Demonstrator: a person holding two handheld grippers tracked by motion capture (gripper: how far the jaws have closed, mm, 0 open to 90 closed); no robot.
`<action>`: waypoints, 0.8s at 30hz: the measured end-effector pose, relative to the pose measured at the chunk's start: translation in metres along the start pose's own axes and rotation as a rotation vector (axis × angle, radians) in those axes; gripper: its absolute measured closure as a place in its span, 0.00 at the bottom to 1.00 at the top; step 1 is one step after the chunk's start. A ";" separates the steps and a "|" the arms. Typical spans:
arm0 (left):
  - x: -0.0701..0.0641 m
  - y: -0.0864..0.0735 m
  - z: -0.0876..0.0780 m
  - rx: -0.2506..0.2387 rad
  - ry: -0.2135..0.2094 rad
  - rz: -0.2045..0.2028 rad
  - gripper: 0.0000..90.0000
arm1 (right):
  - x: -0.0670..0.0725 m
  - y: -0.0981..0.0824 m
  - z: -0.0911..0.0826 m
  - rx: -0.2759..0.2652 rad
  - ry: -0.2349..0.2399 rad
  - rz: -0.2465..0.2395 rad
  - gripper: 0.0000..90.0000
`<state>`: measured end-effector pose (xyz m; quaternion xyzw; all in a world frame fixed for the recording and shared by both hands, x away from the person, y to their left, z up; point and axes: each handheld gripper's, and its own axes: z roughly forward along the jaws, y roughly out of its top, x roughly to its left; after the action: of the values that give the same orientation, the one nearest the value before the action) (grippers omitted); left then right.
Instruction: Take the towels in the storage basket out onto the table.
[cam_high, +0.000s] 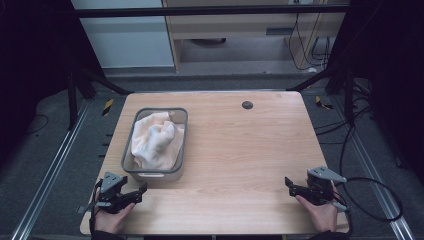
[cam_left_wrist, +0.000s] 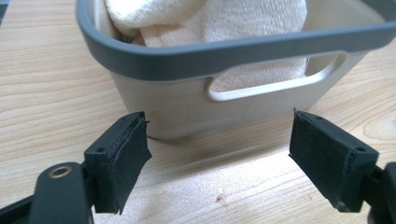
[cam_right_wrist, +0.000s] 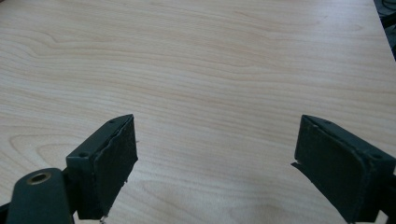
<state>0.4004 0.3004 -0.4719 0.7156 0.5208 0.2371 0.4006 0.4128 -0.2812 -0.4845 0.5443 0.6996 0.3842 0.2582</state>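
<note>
Light wooden table w/ a rectangular grey-rimmed pale plastic tub on its left half, long side running away from the person. Inside the tub lies a crumpled cream-white terry towel, bunched up, filling most of the basin & rising to about rim height. A small round dark grommet sits near the far edge of the table, well apart from the tub. Left gripper, black, held in the person's left hand at the near-left corner, points toward the tub's near end; tips just beside the tub's near wall, not touching as far as the high view shows. In the left gripper view its jaws stand wide apart w/ nothing between them, bare tabletop in the gap; the tub is right ahead, its cut-out handle slot facing the jaws, towel visible above the rim & through the slot. Right gripper, also black w/ a grey plate on top & cable trailing off to the right, is in the right hand at the near-right corner, well apart from the tub. In the right gripper view its jaws are spread wide too, empty, over bare wood grain.
</note>
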 end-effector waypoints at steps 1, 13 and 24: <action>0.000 0.000 -0.001 -0.001 -0.001 -0.009 0.21 | -0.001 -0.001 -0.001 -0.001 0.001 0.009 0.14; -0.002 0.008 -0.015 -0.059 0.006 -0.018 0.22 | 0.002 -0.002 -0.002 0.006 0.009 -0.011 0.14; -0.003 0.016 -0.022 -0.083 -0.017 -0.027 0.22 | 0.004 -0.002 -0.001 0.013 0.012 -0.027 0.14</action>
<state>0.3918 0.3024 -0.4461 0.6934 0.5165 0.2470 0.4376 0.4100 -0.2781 -0.4854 0.5341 0.7111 0.3792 0.2556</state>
